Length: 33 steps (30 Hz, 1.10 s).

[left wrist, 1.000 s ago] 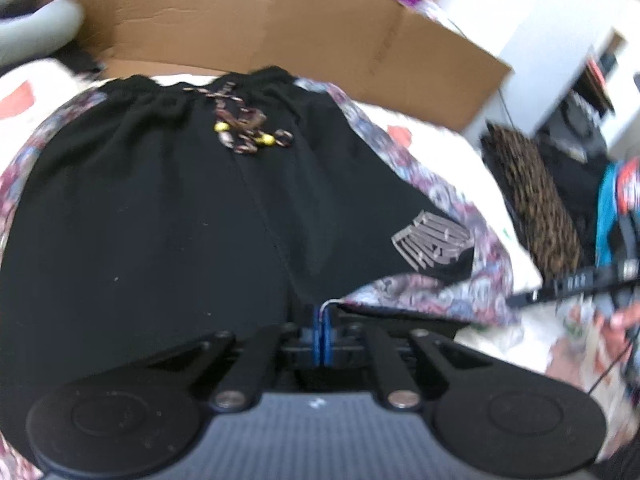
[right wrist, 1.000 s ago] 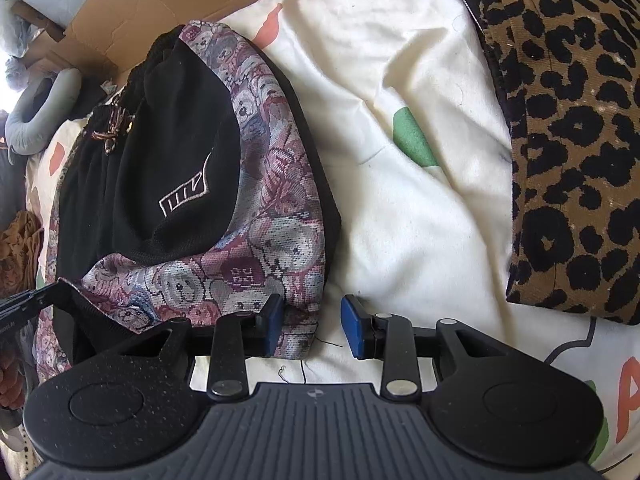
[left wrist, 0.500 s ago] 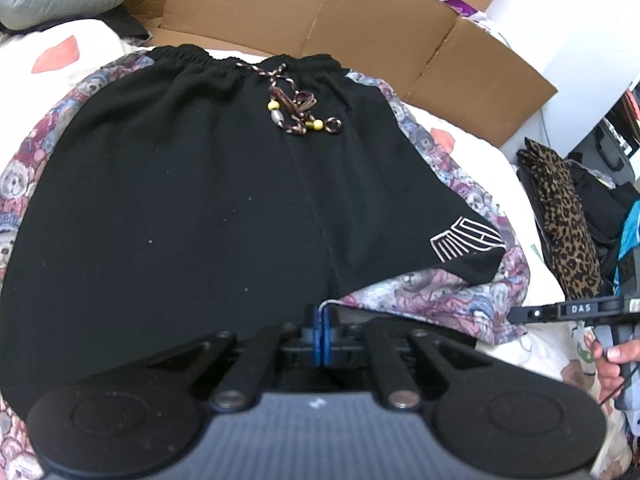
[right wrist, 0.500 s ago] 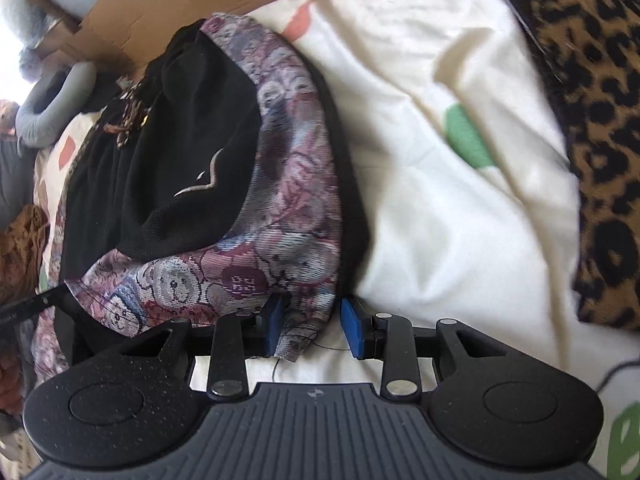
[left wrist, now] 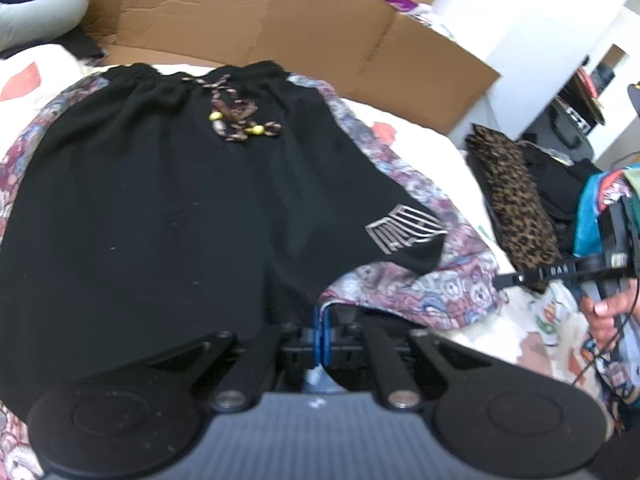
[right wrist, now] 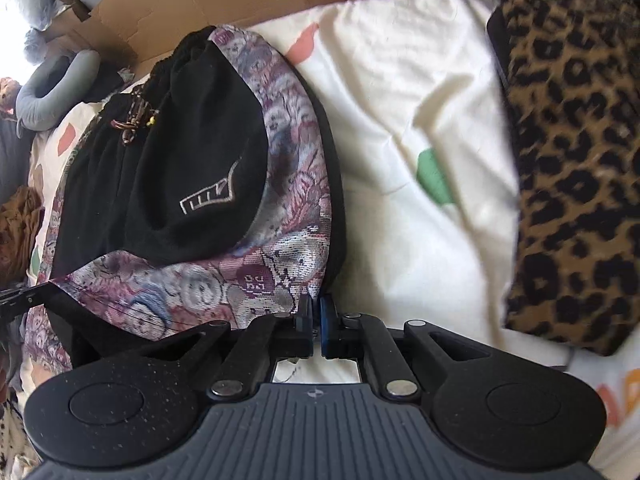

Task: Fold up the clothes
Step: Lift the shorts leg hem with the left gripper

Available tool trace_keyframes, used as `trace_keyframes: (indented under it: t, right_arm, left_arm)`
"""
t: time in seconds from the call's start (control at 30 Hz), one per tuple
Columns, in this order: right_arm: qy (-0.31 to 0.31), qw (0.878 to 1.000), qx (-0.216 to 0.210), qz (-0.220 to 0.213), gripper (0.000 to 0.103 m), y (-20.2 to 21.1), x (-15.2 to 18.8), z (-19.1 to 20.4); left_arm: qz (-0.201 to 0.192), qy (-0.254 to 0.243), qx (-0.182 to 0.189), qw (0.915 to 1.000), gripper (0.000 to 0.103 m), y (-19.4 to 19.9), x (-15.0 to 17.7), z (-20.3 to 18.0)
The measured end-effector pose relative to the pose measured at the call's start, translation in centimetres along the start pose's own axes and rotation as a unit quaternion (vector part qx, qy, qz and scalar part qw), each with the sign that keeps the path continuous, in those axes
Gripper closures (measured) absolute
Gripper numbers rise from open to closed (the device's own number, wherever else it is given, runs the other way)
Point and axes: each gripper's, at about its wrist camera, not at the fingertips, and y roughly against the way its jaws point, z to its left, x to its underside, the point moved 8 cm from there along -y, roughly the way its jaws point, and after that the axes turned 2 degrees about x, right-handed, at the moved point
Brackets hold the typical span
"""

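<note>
Shorts [left wrist: 168, 216] flat on bedsheet [right wrist: 404, 120] | right gripper [right wrist: 316, 314] just clamped outer hem corner | left gripper [left wrist: 322, 326] pinching, probably crotch hem | both corners held, fold can start

Shorts [left wrist: 168, 208] flat on the bedsheet [right wrist: 408, 128], cardboard [left wrist: 280, 24] behind them, leopard-print garment [right wrist: 572, 160] to their right

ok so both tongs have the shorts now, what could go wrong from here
The right tongs pinch only the very corner of the shorts hem, so it may slip out during a lift. The beaded drawstring lies loose on top and could end up bunched inside the fold. The leopard-print cloth lies close and could get dragged.
</note>
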Motion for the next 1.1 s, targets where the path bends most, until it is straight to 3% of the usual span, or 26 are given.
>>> trace_keyframes:
  t: [0.27,0.43,0.53,0.73,1.1]
  right_arm:
    - [0.007,0.999,0.037,-0.020,0.103,4.9,-1.5,-1.6]
    - [0.008,0.997,0.068,-0.035,0.103,6.6,-2.5,-3.4]
    - [0.008,0.996,0.083,-0.037,0.103,6.4,-2.7,-4.6]
    - [0.016,0.993,0.110,-0.036,0.103,4.6,-2.5,-6.3]
    - [0.012,0.991,0.128,-0.036,0.103,1.7,-2.2,-8.3]
  left_arm:
    - [0.004,-0.029,0.065,0.9974,0.101,0.8,0.1,-4.6]
    - [0.032,-0.046,0.121,0.9911,0.100,0.3,1.1,-7.3]
    - [0.052,-0.049,0.132,0.9886,0.099,-0.4,2.2,-7.9]
    - [0.070,-0.037,0.127,0.9887,0.089,-0.7,3.2,-7.5]
    - [0.096,-0.002,0.079,0.9922,0.089,-1.9,4.4,-4.8]
